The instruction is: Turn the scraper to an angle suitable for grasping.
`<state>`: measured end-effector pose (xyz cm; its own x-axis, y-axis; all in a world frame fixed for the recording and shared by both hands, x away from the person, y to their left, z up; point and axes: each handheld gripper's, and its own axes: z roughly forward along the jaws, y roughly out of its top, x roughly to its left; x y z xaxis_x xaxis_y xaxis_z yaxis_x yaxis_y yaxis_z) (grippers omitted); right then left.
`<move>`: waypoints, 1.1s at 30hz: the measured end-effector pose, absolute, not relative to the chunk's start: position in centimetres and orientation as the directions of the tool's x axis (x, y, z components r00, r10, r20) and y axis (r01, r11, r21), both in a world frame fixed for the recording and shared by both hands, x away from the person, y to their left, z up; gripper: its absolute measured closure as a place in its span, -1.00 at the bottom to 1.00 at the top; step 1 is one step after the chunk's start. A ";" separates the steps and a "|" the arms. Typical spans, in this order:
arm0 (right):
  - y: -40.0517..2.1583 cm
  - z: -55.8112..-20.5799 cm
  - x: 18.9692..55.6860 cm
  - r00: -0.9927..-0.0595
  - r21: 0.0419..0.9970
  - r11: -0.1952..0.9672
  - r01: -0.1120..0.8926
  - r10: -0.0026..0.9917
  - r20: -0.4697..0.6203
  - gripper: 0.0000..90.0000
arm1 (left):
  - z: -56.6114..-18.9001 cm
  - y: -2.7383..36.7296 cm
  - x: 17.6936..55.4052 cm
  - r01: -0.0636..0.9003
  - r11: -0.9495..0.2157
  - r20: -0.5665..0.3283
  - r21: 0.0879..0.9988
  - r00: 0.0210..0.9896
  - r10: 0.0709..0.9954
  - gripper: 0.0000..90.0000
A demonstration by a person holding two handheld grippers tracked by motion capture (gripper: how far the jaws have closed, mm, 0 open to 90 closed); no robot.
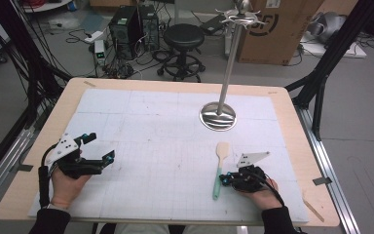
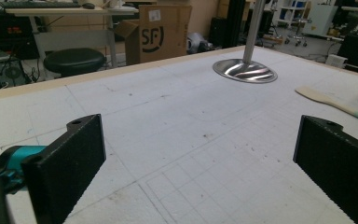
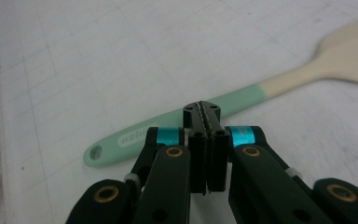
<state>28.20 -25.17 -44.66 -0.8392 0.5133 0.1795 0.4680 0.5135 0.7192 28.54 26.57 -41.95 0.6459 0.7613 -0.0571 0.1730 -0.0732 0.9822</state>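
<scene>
A wooden spatula [image 1: 220, 168] with a mint-green handle lies on the white gridded mat [image 1: 165, 126], blade pointing away from the person. My right gripper [image 1: 225, 179] rests low on the mat just right of the handle's near half, jaws pressed together with nothing between them. In the right gripper view the shut tips [image 3: 202, 110] sit right in front of the green handle [image 3: 135, 138]. My left gripper [image 1: 101, 147] is at the mat's left side, open and empty. The left gripper view shows its wide-apart jaws [image 2: 200, 129] and the spatula [image 2: 328, 101] far right.
A metal stand with a round shiny base [image 1: 217, 117] and a tall pole rises at the mat's back right. A thin wooden stick [image 1: 314, 209] lies at the table's near right corner. Beyond the table stand a black stool [image 1: 183, 36], a cardboard box [image 1: 277, 29] and computer towers.
</scene>
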 end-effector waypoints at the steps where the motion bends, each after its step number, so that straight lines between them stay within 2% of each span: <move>1: -24.7 -44.7 28.3 -0.845 0.720 0.521 0.458 0.506 0.172 0.99 | -41.9 26.6 28.5 0.173 -0.073 -0.057 0.982 0.646 0.761 -0.94; 9: -21.6 -44.6 28.6 -0.850 0.716 0.536 0.448 0.504 0.155 0.99 | -42.0 26.5 28.5 0.177 -0.076 -0.056 0.981 0.642 0.765 -0.94; 12: -21.8 -44.4 28.6 -0.852 0.723 0.532 0.441 0.502 0.150 0.99 | -41.9 26.7 28.5 0.182 -0.068 -0.066 0.981 0.642 0.764 -0.94; 19: -23.1 -43.8 30.1 -0.789 0.755 0.438 0.487 0.592 0.166 0.99 | -42.0 26.6 28.6 0.192 -0.069 -0.071 0.979 0.640 0.765 -0.94; 33: -21.3 -43.6 34.3 -0.774 0.731 0.479 0.486 0.625 0.104 0.99 | -42.1 26.5 28.7 0.192 -0.074 -0.067 0.979 0.640 0.766 -0.94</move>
<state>34.31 -21.31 -43.59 -0.7735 0.6252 0.1037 0.4855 0.4794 0.7310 28.66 26.49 -42.05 0.6398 0.7655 -0.0675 0.1918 -0.0741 0.9786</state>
